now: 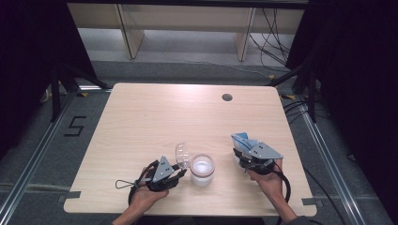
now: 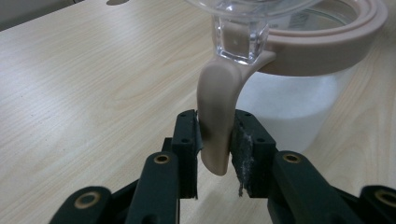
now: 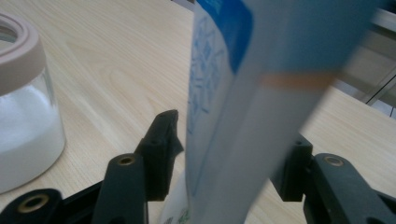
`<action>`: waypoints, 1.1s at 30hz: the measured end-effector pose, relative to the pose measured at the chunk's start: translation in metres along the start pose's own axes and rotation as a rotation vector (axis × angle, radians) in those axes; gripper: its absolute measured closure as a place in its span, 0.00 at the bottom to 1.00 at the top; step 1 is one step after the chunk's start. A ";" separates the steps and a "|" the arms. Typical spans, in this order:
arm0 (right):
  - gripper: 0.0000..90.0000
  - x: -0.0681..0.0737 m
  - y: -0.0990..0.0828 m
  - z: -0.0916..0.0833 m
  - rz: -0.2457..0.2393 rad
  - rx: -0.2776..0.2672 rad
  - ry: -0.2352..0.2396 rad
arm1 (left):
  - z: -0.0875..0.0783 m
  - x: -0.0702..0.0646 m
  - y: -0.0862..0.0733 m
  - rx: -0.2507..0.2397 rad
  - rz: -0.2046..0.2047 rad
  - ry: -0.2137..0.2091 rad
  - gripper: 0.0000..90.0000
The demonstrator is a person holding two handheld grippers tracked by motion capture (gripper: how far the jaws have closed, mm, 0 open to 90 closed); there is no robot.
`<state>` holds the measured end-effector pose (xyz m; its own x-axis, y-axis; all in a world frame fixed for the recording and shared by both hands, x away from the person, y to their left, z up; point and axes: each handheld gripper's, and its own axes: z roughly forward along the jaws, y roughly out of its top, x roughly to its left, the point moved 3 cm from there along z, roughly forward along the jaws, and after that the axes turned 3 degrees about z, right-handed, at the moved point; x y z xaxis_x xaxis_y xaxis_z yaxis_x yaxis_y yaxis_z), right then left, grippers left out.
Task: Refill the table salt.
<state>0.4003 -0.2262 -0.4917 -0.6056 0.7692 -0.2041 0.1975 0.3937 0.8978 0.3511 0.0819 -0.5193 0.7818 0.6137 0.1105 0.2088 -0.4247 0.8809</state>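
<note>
My left gripper [image 2: 215, 140] clamps the jar [image 1: 202, 170] lid tab [image 2: 217, 121]; right jaws slack around the blue pouch [image 3: 243, 107] beside the jar. Pouch could topple.

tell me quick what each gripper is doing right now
Left gripper: shut on the jar's lid tab.
Right gripper: open, blue-and-white bag between its jaws.

My tabletop [image 1: 141, 122] is pale wood-grain laminate, smooth with a soft sheen. The jar [image 1: 202, 174] looks like clear glossy glass holding matt white powder, its collar [image 2: 327, 42] and tab [image 2: 215, 116] a matt pinkish plastic. The lid [image 1: 182, 155] is clear, shiny plastic. The blue-and-white packet [image 3: 243, 116] looks smooth. My jaws are matt black plastic with rough pads.
</note>
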 end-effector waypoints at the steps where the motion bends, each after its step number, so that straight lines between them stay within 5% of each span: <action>1: 0.53 0.001 0.001 -0.001 0.002 0.000 -0.004 | 0.000 0.000 0.000 -0.001 -0.005 -0.004 0.78; 9: 0.46 -0.003 0.003 -0.011 0.050 -0.036 -0.046 | -0.001 0.001 0.000 -0.004 -0.023 0.003 0.72; 20: 0.42 -0.002 0.005 -0.034 0.091 -0.084 -0.033 | -0.004 0.001 0.001 -0.019 -0.051 -0.006 0.67; 24: 0.40 -0.002 0.003 -0.042 0.125 -0.072 -0.032 | -0.006 -0.002 0.002 -0.017 -0.069 -0.051 0.65; 26: 0.40 -0.003 0.001 -0.045 0.138 -0.067 -0.043 | -0.007 -0.002 0.003 -0.020 -0.061 -0.016 0.64; 33: 0.38 -0.001 -0.003 -0.056 0.167 -0.046 -0.034 | -0.017 0.001 0.003 -0.027 -0.065 -0.011 0.63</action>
<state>0.3570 -0.2568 -0.4722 -0.5407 0.8389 -0.0631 0.2571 0.2362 0.9371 0.3426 0.0926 -0.5082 0.7732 0.6324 0.0475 0.2437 -0.3654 0.8984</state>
